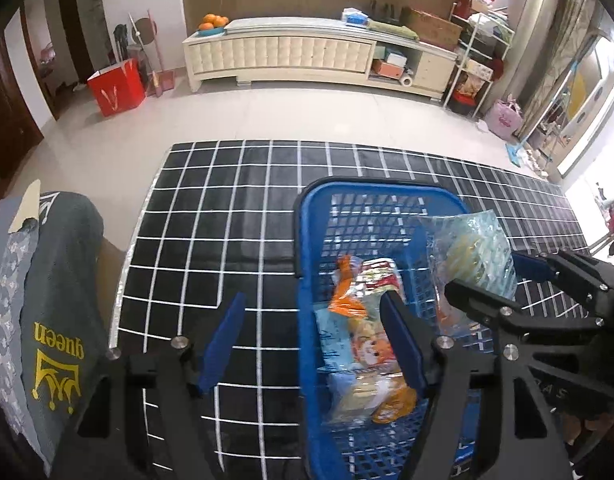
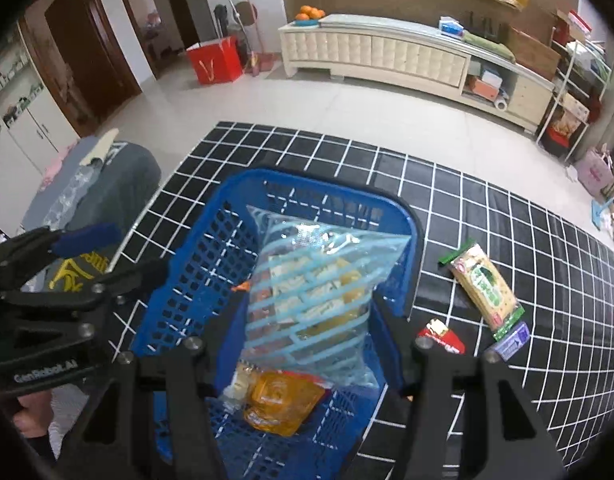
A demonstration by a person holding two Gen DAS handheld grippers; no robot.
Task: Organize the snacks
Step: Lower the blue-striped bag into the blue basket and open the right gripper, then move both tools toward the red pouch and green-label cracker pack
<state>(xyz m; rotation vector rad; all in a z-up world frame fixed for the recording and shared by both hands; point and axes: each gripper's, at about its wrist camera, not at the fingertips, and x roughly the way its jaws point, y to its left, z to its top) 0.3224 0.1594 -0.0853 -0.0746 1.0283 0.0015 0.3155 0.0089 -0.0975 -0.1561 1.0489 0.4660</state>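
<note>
A blue mesh basket point(image 1: 307, 240) stands on the black grid-patterned table point(image 1: 211, 216). Several snack packs point(image 1: 367, 356) lie inside it, among them an orange packet point(image 2: 277, 402). My left gripper point(image 1: 311, 304) is open over the basket's left wall, with no snack between its pads. My right gripper point(image 2: 307, 312) is shut on a clear bag with light-blue stripes point(image 2: 319, 280), held upright over the basket point(image 2: 211, 256). In the left wrist view that bag point(image 1: 473, 252) and the right gripper point(image 1: 495, 276) show at the right. The left gripper point(image 2: 119, 254) appears at the left of the right wrist view.
Right of the basket on the table lie a green cracker pack point(image 2: 483, 286), a small red pack point(image 2: 443, 338) and a purple pack point(image 2: 513, 340). A grey cloth printed "queen" point(image 1: 59, 320) is draped at the table's left end. Tiled floor and a cream cabinet point(image 1: 299, 56) lie beyond.
</note>
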